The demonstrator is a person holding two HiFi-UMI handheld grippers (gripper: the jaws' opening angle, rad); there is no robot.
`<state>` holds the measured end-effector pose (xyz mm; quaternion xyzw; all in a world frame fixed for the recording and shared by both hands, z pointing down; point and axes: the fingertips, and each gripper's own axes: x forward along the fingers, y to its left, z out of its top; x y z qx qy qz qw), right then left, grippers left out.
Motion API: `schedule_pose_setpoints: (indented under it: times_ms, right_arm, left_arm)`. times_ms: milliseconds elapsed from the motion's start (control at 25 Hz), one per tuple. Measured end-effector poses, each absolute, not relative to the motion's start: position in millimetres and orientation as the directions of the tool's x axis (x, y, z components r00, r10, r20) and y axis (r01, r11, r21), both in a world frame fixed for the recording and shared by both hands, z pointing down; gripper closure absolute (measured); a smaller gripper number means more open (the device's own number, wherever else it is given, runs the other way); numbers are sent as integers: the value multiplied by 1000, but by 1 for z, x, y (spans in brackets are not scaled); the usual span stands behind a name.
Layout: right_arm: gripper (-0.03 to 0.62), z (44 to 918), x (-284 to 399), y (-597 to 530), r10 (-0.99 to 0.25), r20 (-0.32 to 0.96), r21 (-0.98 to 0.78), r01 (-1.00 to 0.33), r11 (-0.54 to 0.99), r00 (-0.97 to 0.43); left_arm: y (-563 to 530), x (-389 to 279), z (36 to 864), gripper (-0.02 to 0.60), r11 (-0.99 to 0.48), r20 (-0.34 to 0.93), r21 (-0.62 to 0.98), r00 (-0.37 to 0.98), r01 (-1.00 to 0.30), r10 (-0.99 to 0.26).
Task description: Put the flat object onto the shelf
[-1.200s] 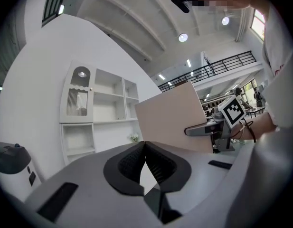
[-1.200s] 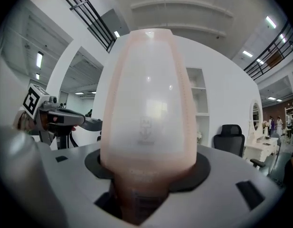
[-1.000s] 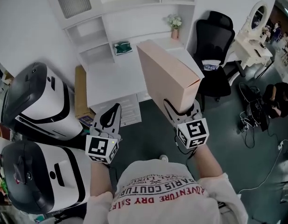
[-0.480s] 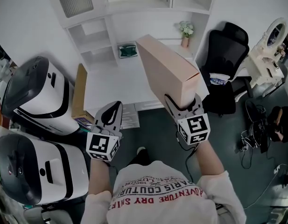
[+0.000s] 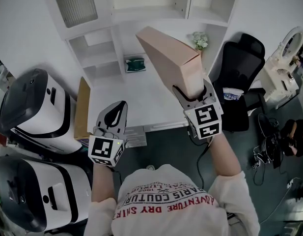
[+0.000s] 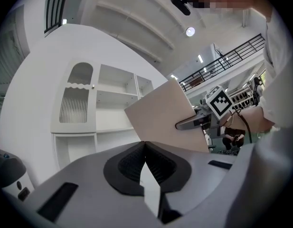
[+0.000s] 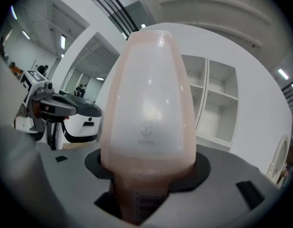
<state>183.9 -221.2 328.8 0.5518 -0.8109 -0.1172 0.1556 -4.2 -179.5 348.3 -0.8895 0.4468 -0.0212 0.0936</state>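
Flat box [image 5: 166, 58] is being held by one short end in the right gripper [image 5: 193, 93], with the jaws clamped on its two wide faces. The rest is being left unsupported, sticking up over the desk [image 5: 126, 100] toward the shelf unit [image 5: 99, 63]. It isn't on any shelf yet. The left gripper [image 5: 118, 113] is being held near the desk's front edge, fingers pressed together, nothing between them.

Risks, as judged:
- A long box is being carried on a small end grip. It could be levered in the pads and twisted out by a fast swing.
- The far corner is being pointed near the shelf dividers. If an upright gets clipped, the box could be knocked askew.
- The flower vase [image 5: 200, 41] is showing just past the box's right edge in the head view. It could be tipped by a sideways sweep.
- The low bay is being occupied by a green item [image 5: 135, 63], so the box would sit crooked there.
- If the box is let go before it's fully resting on a board, it's likely to slide off.
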Motion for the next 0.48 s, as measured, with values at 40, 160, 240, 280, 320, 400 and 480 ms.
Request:
schedule_pose_setpoints:
  times_ms: [40,160,240,280,320,400,480]
  right_arm:
    - [303,322,180,-232,-933,131,393,-847,359,-335]
    - [302,298,170,-264,-938,154,512,-787,344,-310]
    - [303,281,163,-284,-941,170,611,-719,333,-291]
    - [303,273,159,-294,-943,178,661,-676,326,-280]
    - [301,265,156,-303,-946,186,708,-631,317,-267]
    - [302,252,152,-319,-953,195,785,-545,293,-232]
    - [302,239,149,-335,-961,197,837,-477,268,-195]
  left_arm:
    - [-187,-8,346,568,-581,-51,-191,599,-791,-799]
    - [-207,-19,338,568,-575,-69,-199,596,-794,-800]
    - [-220,-26,334,568,-573,-77,-203,596,-794,-799]
    - [-227,-29,332,568,-574,-79,-205,598,-793,-798]
    - [-232,-31,332,568,-577,-80,-205,601,-791,-796]
    - [-242,-33,332,568,-583,-81,-201,606,-787,-791]
    - [-250,-34,333,568,-588,-83,-199,611,-784,-787]
